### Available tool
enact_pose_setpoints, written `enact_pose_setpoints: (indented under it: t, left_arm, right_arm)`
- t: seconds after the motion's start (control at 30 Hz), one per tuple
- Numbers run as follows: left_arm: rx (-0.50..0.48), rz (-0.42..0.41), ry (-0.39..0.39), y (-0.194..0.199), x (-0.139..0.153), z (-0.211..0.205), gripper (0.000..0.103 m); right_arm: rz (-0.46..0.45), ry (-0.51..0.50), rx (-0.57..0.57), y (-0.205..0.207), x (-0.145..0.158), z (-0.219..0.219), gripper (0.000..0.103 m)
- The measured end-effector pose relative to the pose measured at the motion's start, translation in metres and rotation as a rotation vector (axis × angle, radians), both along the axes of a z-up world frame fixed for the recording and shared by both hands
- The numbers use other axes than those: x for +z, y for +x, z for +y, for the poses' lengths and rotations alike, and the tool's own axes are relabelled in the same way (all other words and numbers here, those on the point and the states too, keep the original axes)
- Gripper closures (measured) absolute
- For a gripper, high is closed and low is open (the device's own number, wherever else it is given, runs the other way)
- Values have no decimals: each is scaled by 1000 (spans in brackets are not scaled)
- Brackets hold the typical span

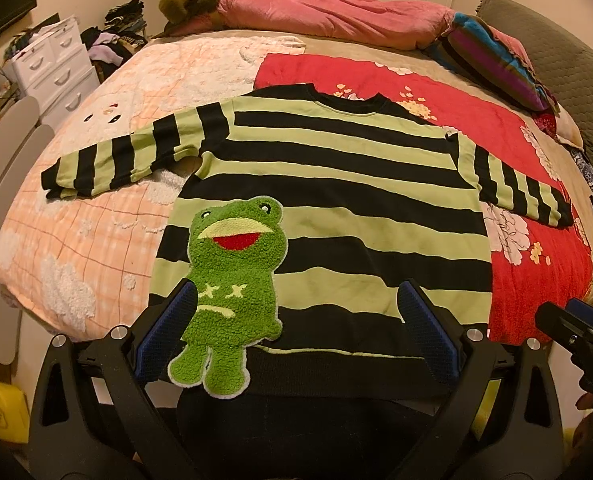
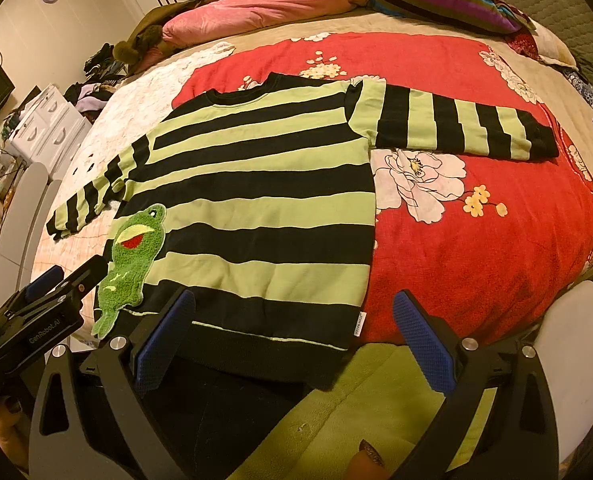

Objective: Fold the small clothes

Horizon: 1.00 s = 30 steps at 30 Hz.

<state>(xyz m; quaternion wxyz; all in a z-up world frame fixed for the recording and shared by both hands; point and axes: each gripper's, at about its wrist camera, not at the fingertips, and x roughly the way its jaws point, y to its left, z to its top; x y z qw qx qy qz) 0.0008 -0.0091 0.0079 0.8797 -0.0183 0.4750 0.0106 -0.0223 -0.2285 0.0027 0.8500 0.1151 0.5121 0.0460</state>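
Note:
A small green-and-black striped sweater [image 1: 336, 184] lies flat, front up, on the bed, both sleeves spread out. A fuzzy green frog patch [image 1: 228, 280] sits on its lower left. My left gripper [image 1: 296, 328] is open and empty, hovering over the black hem near the frog. My right gripper [image 2: 292, 328] is open and empty over the hem's right corner of the sweater [image 2: 256, 184]; the frog [image 2: 132, 256] lies to its left. Each gripper shows at the edge of the other's view: the right one [image 1: 580, 332], the left one [image 2: 44, 300].
The bed carries a red floral blanket [image 2: 476, 240] under the sweater's right side and a peach checked quilt [image 1: 88, 240] on the left. A pink duvet [image 1: 336, 16] and a striped pillow [image 1: 492, 56] lie at the head. White drawers [image 1: 52, 64] stand left of the bed.

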Motion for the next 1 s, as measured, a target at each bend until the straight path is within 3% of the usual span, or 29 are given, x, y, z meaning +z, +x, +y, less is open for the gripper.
enact_pose_setpoints:
  t: [1.0]
  left_arm:
    - [1, -1, 2, 0, 1, -3, 9]
  right_arm:
    - [-13, -2, -1, 1, 1, -2, 4]
